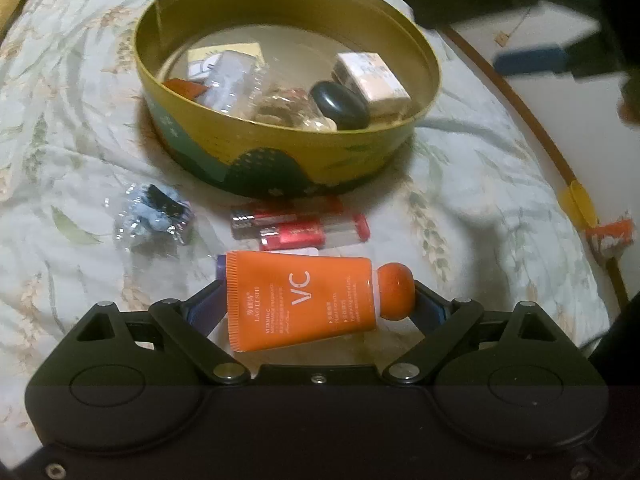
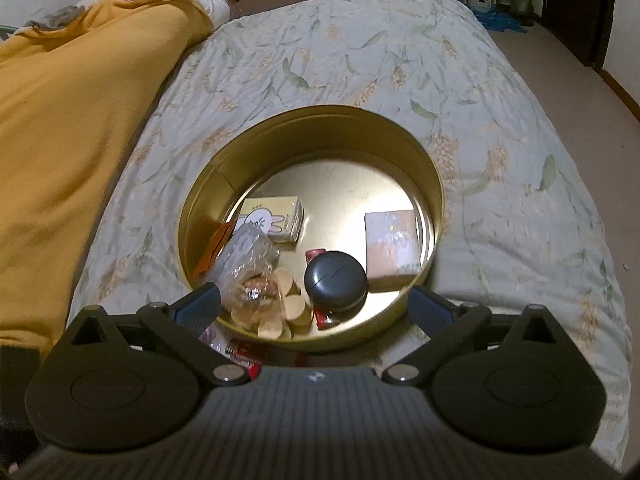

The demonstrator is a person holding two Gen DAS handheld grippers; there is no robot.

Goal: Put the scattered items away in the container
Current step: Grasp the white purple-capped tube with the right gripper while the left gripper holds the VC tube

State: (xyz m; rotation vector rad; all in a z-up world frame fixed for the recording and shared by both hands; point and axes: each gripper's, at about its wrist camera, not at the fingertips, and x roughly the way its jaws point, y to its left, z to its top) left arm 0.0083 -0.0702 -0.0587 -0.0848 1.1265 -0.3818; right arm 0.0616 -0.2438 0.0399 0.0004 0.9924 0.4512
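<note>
My left tongs [image 1: 316,300] clamp an orange VC hand-cream tube [image 1: 300,300] end to end, cap toward 3 o'clock, crimped end toward 9; it sits low in the left wrist view. Round gold tin [image 1: 280,152] sits on the floral bedspread [image 1: 60,100] at 12 o'clock from the tube. Between tube and tin lie red lip-gloss tubes [image 1: 296,224], just beside the tin's wall. At 10 o'clock from the tube, a crinkly clear packet [image 1: 152,220] with something dark and pale blue inside, apart from the tin.

Inside the tin: black round compact [image 2: 335,282], pink-white box [image 2: 394,246] at its 2 o'clock, cartoon-rabbit tissue pack [image 2: 276,220] at its 10 o'clock, clear bag of snacks [image 2: 252,276] at its 9 o'clock touching round beige pieces [image 2: 296,308].

My right tongs [image 2: 316,308] are spread wide, holding nothing, over the tin's near rim. Yellow blanket [image 2: 60,140] at 9 o'clock of the right wrist view.
</note>
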